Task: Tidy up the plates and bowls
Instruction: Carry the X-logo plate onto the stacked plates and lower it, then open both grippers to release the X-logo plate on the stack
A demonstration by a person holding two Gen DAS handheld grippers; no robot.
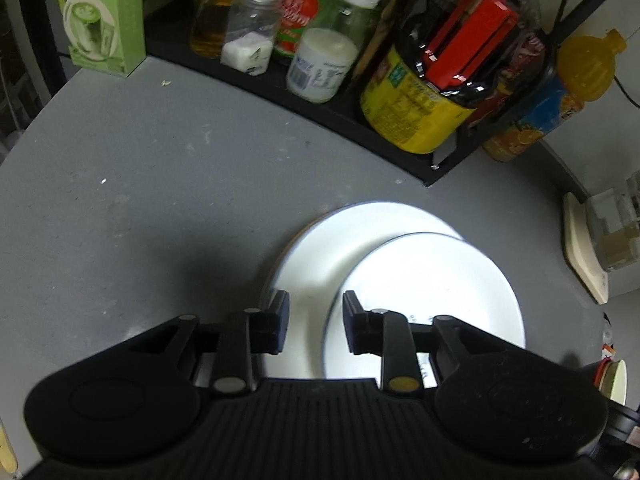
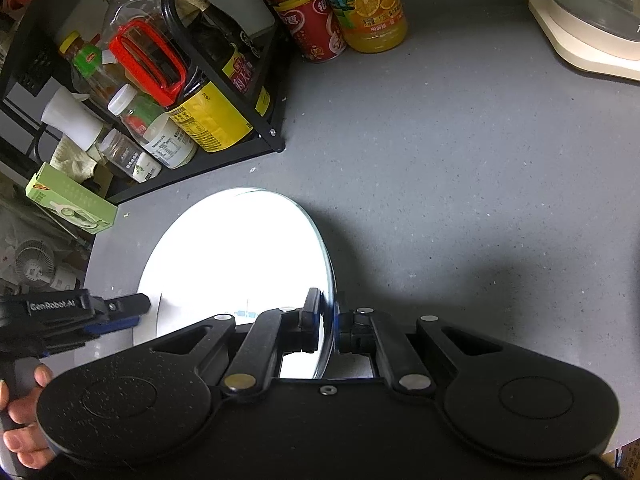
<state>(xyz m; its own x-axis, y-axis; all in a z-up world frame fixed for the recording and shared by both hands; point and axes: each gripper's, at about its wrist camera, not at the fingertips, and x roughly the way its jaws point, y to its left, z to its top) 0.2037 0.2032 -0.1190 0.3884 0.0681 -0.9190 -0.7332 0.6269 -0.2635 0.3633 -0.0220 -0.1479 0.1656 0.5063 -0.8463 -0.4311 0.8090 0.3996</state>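
On the speckled grey countertop lie two glossy white round plates: a lower white plate flat on the surface and an upper white plate overlapping it towards the right in the left wrist view. The left gripper hovers over their near edges with its black jaws parted and nothing pressed between them; the rim of the upper plate shows in the gap. The right gripper is clenched on the right-hand rim of the upper white plate, whose thin edge runs between its pads. From the right wrist view, the left gripper appears at the plate's left edge, held by a person's hand. Behind the plates stands a black metal rack filled with bottles and jars, including a yellow-labelled dark sauce bottle.
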